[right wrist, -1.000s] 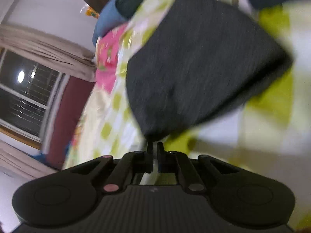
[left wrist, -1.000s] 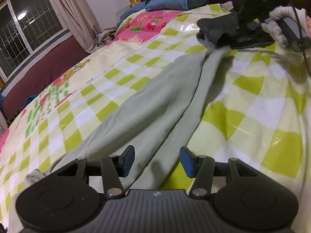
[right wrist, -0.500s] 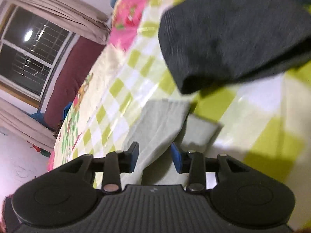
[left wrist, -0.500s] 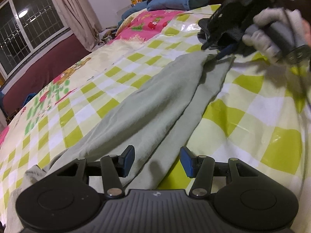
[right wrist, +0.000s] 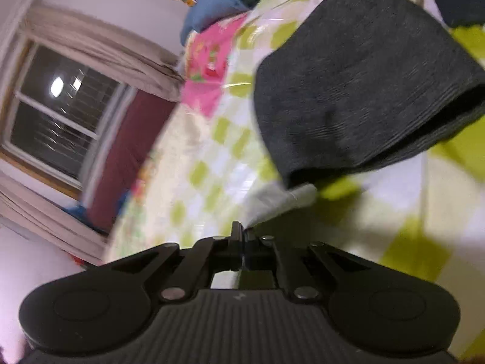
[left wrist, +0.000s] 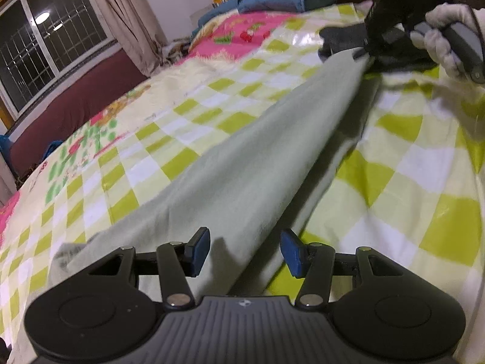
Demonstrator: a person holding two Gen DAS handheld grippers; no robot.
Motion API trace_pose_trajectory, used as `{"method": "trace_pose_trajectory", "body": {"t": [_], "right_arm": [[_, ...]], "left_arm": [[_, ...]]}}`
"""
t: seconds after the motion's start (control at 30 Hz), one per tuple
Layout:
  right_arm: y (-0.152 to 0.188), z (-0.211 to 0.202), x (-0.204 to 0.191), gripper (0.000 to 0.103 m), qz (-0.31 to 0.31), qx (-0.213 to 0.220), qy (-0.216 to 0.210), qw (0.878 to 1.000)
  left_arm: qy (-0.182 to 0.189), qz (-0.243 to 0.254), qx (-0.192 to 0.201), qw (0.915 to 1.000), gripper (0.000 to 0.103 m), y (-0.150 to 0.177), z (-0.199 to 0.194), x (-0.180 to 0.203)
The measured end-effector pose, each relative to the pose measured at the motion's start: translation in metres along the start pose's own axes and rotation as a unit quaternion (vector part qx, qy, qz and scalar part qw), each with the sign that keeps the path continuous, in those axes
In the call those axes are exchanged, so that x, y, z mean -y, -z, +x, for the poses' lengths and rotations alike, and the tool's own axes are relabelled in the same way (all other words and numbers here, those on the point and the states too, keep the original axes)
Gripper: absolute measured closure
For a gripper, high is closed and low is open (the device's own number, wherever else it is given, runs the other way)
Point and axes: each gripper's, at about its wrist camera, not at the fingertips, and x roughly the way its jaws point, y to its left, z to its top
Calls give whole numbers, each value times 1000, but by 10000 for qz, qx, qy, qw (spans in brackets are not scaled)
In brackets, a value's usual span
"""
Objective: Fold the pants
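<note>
On the checked bedspread [left wrist: 409,163] the pale green pants [left wrist: 230,176] lie lengthwise, unfolded; right gripper [right wrist: 244,233] has just closed, pinching their far end, left gripper [left wrist: 244,251] spread over the near end

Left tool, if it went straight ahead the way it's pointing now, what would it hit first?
Most likely the pale green pants: the left tool stands open with that cloth lying between and ahead of its fingers. Depth is hard to judge, but nothing else shows in that line.
</note>
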Motion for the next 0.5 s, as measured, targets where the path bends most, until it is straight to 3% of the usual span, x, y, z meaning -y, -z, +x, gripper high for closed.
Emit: {"method": "trace_pose_trajectory", "body": {"t": [0.07,0.23,0.4,0.47,0.5], "right_arm": [[4,12,5,95,-77,-196,452,9988],[4,5,14,97,-60,-89,518,9986],[18,-16,-24,95,-1397,156,1109,9838],[35,-28,-44,95,-1885,50,935,9776],[47,-30,-58,95,-2151,-127,652,9743]], "left_arm": [[5,106,-150,9998,38,6,3,3],[53,9,-267,9996,37,22,-7,-8],[-135,-86,-385,9991,38,42,-28,-26],[-195,-122,-397,9989,38,54,-40,-35],[-215,-161,-387,9989,38,58,-45,-39]]}}
